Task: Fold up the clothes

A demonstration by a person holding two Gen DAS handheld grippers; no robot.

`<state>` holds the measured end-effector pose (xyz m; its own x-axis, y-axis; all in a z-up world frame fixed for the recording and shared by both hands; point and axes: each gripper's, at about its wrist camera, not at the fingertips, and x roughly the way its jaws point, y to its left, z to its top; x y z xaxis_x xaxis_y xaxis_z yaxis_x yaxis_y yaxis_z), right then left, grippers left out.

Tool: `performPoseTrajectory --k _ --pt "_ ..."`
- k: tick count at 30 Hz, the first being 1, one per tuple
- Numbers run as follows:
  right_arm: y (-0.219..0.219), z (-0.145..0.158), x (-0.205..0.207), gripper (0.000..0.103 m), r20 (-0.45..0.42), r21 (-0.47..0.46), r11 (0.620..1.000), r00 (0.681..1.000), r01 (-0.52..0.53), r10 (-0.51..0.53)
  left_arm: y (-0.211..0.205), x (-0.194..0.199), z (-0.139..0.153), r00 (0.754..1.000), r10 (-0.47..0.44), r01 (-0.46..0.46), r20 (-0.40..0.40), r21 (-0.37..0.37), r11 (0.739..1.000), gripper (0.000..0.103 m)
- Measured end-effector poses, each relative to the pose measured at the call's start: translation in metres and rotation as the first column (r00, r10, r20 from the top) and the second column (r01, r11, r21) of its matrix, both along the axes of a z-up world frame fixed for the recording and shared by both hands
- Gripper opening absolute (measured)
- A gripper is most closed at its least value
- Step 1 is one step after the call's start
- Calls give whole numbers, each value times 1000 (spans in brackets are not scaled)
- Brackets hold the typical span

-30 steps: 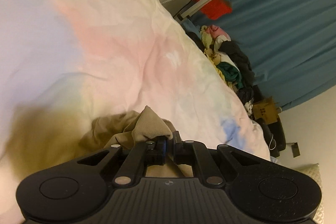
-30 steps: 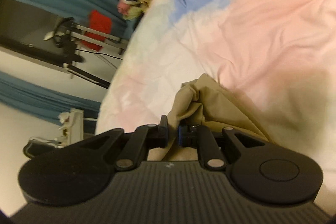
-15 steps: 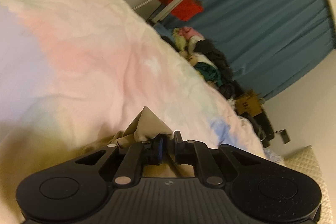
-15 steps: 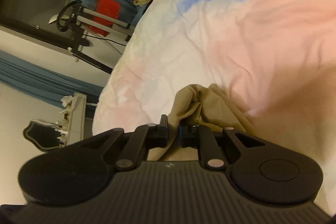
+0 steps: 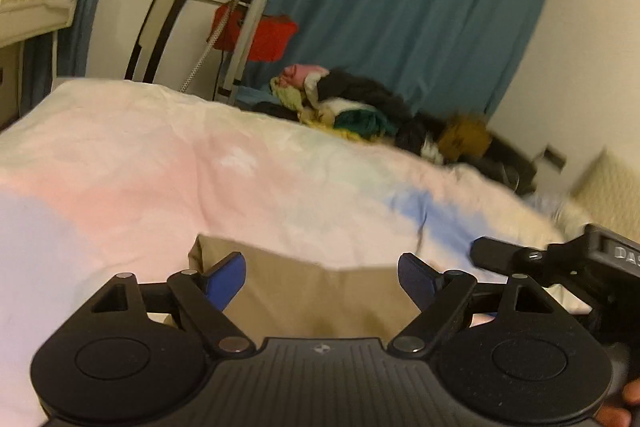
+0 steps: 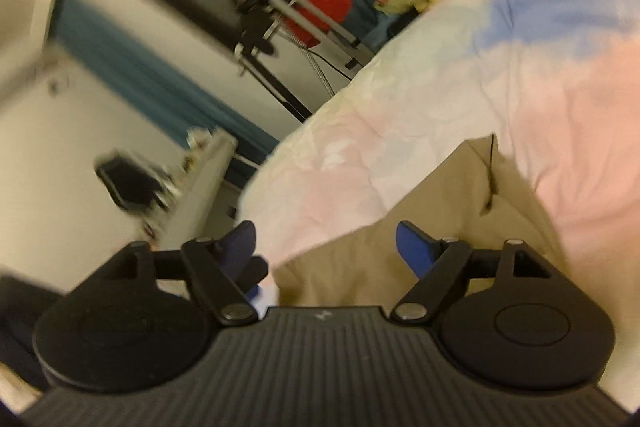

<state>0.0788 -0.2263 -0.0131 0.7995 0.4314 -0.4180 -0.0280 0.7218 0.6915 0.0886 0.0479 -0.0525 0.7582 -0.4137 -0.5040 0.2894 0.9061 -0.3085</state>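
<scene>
- Currently: left gripper [image 5: 320, 277] jaws opening, blue pads [image 5: 224, 277] spread wide, nothing pinched between them.
- Tan garment [image 5: 316, 299] lying flat on the bed below the left jaws, folded into a rough rectangle, straight far edge running across the frame; pads clear of the cloth.
- Right gripper [image 6: 326, 245] jaws also opening, blue pads [image 6: 414, 247] apart, no fabric clamped.
- Same tan garment [image 6: 440, 227] seen from the right wrist: spread under and ahead of the right jaws, one corner reaching toward the pink part of the cover; dark seam or thread line near that corner.
- Right gripper's black body also visible at the right edge of the left wrist view, just beside the garment's right end [image 5: 560, 259].
- Bed cover [image 5: 160, 163]: pastel tie-dye, pink, white, blue patches, wrinkled.
- Pile of mixed clothes [image 5: 360, 107] at the far edge of the bed: pink, yellow, green, black pieces, well apart from the tan garment.
- Teal curtain [image 5: 400, 7] behind the pile; metal stand [image 5: 252, 27] with something red [image 5: 264, 35] on it beside the curtain.
- White shelf [image 5: 32, 15] at far left of the left view, small items on top, too blurred to name.
- Both views motion-blurred; fine detail on the garment not readable.
</scene>
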Motion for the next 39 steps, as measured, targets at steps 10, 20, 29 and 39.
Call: performPoseTrajectory --k 10,20,29,39 --pt "29 -38 37 24 -102 -411 911 994 -19 -26 -20 17 -55 995 46 -29 -91 172 985 85" --pt "36 -64 67 20 -135 -409 912 990 -20 -39 -25 30 -67 993 67 -46 -94 213 976 84" --pt "24 -41 15 24 -96 -410 912 992 34 -80 -18 -9 -46 996 47 -32 -75 195 980 84" --pt "17 -49 -17 24 -175 -321 946 979 44 -105 -16 -51 -37 995 53 -36 -82 196 980 84"
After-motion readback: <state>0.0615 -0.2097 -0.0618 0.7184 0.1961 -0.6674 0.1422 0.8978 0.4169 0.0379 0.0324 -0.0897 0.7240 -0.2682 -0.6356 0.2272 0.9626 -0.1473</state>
